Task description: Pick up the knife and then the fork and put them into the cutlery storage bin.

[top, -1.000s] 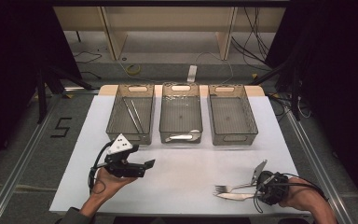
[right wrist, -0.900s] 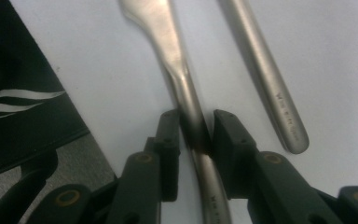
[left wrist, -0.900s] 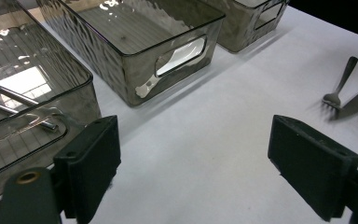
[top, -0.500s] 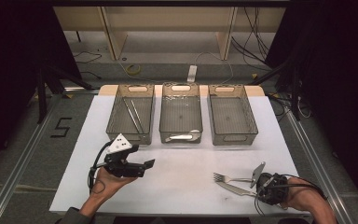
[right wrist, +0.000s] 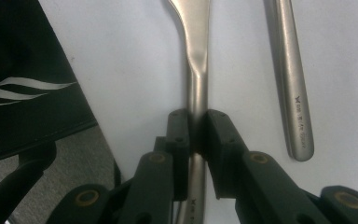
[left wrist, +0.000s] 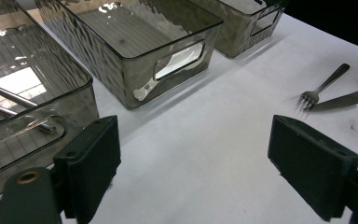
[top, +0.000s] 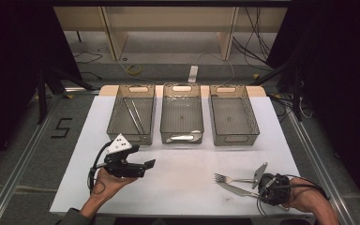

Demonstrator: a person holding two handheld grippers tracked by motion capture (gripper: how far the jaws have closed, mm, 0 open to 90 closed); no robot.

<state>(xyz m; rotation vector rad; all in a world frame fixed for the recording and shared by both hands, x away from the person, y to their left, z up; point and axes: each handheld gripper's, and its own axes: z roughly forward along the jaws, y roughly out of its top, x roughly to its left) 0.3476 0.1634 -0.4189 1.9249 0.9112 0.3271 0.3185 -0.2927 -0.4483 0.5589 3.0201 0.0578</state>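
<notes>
On the white table (top: 178, 187) three clear bins (top: 182, 119) wait ahead. My left gripper (left wrist: 200, 163) hangs open, idle. My right gripper (right wrist: 196, 126) has just been closing and now pinches the knife (right wrist: 196, 60) handle, flat on the table beside the fork (right wrist: 291, 84). Next, I judge: lift it cleanly, carry it to a bin.

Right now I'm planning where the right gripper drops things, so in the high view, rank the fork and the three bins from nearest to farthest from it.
From the right gripper, shut on the knife:
1. Fork, just left of it on the table.
2. Right bin, up the table.
3. Middle bin, at the centre.
4. Left bin, far left, holding chopsticks.
</notes>
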